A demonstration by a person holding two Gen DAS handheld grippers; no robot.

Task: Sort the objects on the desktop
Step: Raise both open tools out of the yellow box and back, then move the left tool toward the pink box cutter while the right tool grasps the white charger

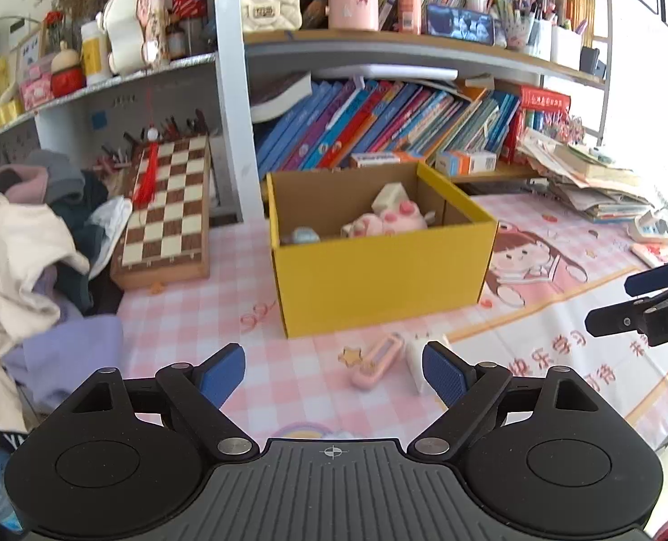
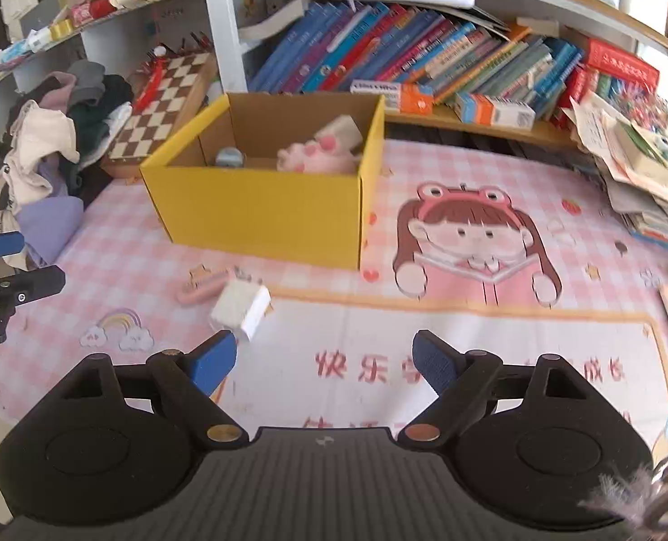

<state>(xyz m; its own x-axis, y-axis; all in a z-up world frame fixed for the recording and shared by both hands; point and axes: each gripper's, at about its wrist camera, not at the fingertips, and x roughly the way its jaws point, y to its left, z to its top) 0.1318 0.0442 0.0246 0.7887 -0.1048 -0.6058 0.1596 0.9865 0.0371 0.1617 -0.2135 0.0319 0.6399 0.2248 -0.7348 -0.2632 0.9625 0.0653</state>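
Between my left gripper's [image 1: 334, 372] blue pads, low in the left wrist frame, lies bare pink checked desk mat [image 1: 189, 315]; the jaws stand wide apart and hold nothing. Just above them in the frame lie the two things I judge are still to be sorted: a pink bar-shaped item with a star end [image 1: 375, 363], too small for me to name, and a small white block [image 1: 417, 360] close beside it, partly behind my right-hand pad. My right gripper [image 2: 324, 363] is likewise wide apart and empty, over the printed mat; in its view the white block sits just above its left pad, near it, though I cannot tell if they touch.

Further up the frames, at centre, stands the yellow cardboard box [image 1: 379, 279], open at the top. Already inside I see a pink plush toy [image 1: 385, 221], a pale block behind it [image 1: 390, 194] and a small bluish round thing [image 1: 302, 235] at the lower left of the box.

So I judge the sorting partly done: three things boxed, two loose in front of it. At the left of the frame leans a chessboard [image 1: 167, 207] by a heap of clothes [image 1: 31, 243], and a stack of papers [image 1: 600, 185] fills the right; whether those belong to the job I cannot say.
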